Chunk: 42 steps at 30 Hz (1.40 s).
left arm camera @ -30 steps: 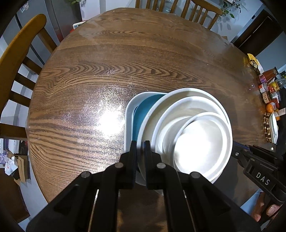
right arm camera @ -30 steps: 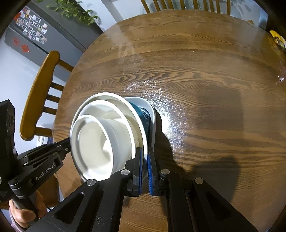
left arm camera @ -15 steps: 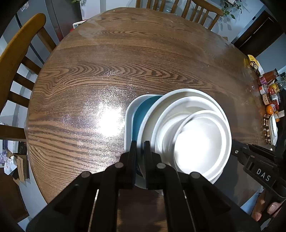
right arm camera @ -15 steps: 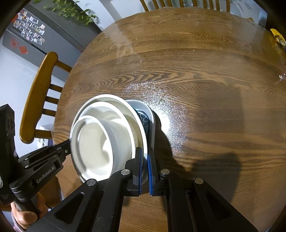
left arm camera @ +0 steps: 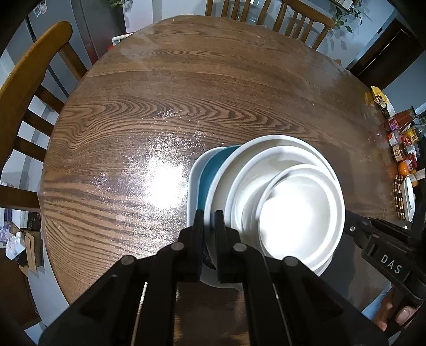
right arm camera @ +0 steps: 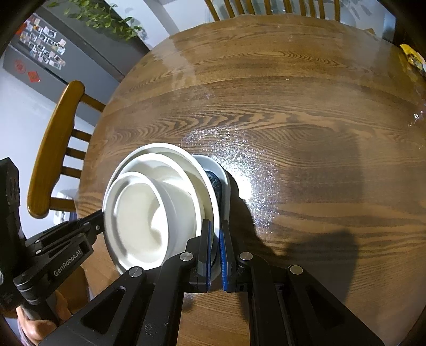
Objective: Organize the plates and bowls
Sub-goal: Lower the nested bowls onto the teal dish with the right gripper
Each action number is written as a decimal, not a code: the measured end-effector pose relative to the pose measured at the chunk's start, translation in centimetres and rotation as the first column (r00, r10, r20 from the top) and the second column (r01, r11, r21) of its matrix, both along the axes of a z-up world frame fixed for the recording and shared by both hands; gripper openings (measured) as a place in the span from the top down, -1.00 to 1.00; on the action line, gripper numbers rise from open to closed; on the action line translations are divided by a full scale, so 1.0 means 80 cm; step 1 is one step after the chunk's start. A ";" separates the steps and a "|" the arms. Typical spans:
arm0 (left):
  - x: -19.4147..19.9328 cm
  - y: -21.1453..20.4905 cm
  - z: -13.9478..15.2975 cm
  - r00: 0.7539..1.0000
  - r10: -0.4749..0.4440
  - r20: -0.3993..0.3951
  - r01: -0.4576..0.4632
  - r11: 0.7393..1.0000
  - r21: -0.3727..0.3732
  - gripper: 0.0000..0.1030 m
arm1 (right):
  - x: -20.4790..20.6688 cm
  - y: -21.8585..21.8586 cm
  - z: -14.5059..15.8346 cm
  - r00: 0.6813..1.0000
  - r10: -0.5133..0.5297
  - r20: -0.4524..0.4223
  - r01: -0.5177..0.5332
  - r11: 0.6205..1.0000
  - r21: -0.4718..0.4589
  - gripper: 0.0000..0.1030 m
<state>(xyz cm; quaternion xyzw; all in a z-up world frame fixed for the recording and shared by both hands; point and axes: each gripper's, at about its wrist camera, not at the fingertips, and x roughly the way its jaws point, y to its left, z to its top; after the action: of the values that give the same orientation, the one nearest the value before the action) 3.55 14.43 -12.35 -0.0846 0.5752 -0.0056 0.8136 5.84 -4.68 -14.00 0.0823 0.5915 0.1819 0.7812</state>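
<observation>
A stack of dishes is held above the round wooden table (left arm camera: pixel 159 106). A small white bowl (left arm camera: pixel 300 210) sits in a larger white bowl (left arm camera: pixel 239 165), over a teal dish (left arm camera: pixel 210 170) and a white plate (left arm camera: pixel 193 181) at the bottom. My left gripper (left arm camera: pixel 209 218) is shut on the stack's left rim. My right gripper (right arm camera: pixel 215 229) is shut on its right rim. In the right wrist view the white bowls (right arm camera: pixel 149 207), the blue patterned dish (right arm camera: pixel 214 181) and the bottom plate (right arm camera: pixel 226 183) show, with the left gripper's body at lower left.
Wooden chairs stand at the left (left arm camera: pixel 29 79) and at the far side (left arm camera: pixel 300 18). Sauce bottles and an orange (left arm camera: pixel 402 141) crowd a surface beyond the table's right edge. A fridge with photos (right arm camera: pixel 40 50) stands at the far left.
The stack has moved slightly away from me over the table, with both grippers still shut on its rims. Nothing was let go.
</observation>
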 end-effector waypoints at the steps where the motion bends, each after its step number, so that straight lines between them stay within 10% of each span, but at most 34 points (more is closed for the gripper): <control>1: 0.000 0.000 0.000 1.000 0.001 0.001 -0.001 1.000 0.001 0.97 | 0.000 0.000 0.000 1.000 -0.001 0.003 0.001 1.000 -0.002 0.81; 42: -0.007 -0.008 0.005 0.998 0.017 0.066 -0.020 0.999 0.045 0.96 | -0.005 -0.005 -0.001 0.997 -0.050 0.053 0.049 0.999 0.018 0.81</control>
<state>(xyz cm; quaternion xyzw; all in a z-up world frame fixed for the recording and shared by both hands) 3.03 13.80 -11.95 -0.0711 0.5472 0.0125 0.8339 5.43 -5.09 -14.08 0.0984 0.5668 0.1694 0.8003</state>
